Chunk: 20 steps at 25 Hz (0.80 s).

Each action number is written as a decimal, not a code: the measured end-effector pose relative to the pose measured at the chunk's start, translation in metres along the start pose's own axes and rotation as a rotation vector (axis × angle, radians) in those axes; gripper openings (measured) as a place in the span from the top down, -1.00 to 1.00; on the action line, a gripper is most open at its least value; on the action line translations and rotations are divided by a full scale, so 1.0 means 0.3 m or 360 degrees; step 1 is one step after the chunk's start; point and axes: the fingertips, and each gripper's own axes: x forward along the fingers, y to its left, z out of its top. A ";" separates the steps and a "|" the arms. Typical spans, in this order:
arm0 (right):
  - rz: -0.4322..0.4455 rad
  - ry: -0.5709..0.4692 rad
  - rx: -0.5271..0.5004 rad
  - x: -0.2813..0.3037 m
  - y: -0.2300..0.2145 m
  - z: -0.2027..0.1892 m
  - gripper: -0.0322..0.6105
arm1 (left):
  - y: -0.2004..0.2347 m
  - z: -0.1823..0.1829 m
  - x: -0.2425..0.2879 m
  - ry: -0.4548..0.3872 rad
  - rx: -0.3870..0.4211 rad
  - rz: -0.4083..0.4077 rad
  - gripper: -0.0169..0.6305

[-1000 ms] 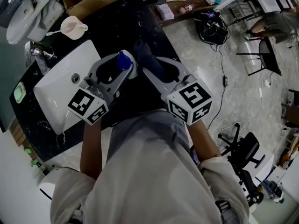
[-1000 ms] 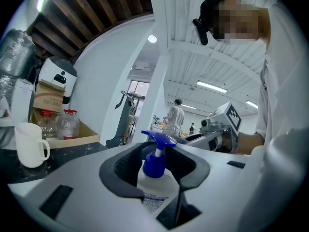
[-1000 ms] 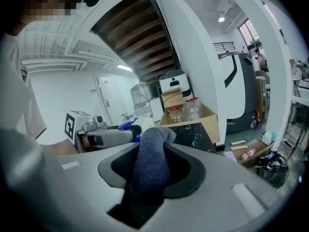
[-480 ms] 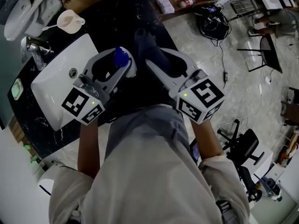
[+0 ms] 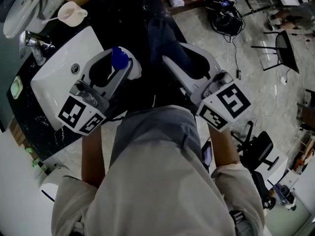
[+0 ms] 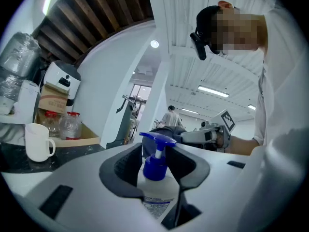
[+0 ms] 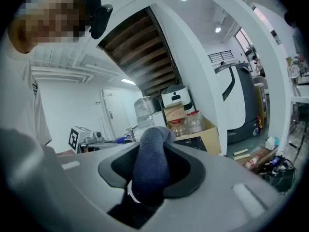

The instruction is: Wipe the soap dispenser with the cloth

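Left claw: my left gripper is clamped on the soap dispenser, pads on either side of the bottle's shoulder, blue pump standing up between the jaws.
Right claw: my right gripper is closed on the cloth, a dark bunched roll that fills the jaws and pokes out past their tips.
Handling, dispenser: I judge it a smooth plastic bottle, light, liable to slip or squash. It is best held low on the body and never by the pump, which could squirt.
Handling, cloth: soft and limp, so only the end past the tips is free to wipe.
Left gripper view alone: the bottle's printed label, and a white mug far to the claw's left.
Head view alone: the two claws apart, with the sink just left of the left claw.
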 end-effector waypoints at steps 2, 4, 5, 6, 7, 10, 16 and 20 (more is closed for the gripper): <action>-0.0021 -0.0028 -0.0025 -0.028 0.005 0.006 0.50 | -0.018 0.006 -0.016 -0.0030 -0.0001 0.0040 0.53; -0.0047 -0.0052 -0.0062 -0.063 0.013 0.005 0.50 | -0.045 0.010 -0.027 -0.0057 0.0005 0.0089 0.53; -0.0057 -0.0062 -0.0084 -0.082 0.019 0.003 0.50 | -0.062 0.009 -0.031 -0.0065 0.0012 0.0115 0.53; -0.0063 -0.0073 -0.0107 -0.100 0.027 0.002 0.50 | -0.080 0.009 -0.033 -0.0072 0.0021 0.0145 0.53; -0.0064 -0.0085 -0.0133 -0.118 0.036 0.003 0.50 | -0.099 0.009 -0.035 -0.0077 0.0031 0.0180 0.53; -0.0026 -0.0131 -0.0199 -0.170 0.071 0.009 0.50 | -0.172 0.005 -0.042 -0.0089 0.0050 0.0267 0.54; 0.0065 -0.0187 -0.0281 -0.300 0.135 -0.004 0.50 | -0.336 -0.020 -0.055 -0.0167 0.0043 0.0444 0.56; 0.0120 -0.0188 -0.0293 -0.371 0.140 -0.040 0.50 | -0.362 -0.051 -0.039 -0.0182 0.0102 0.0587 0.57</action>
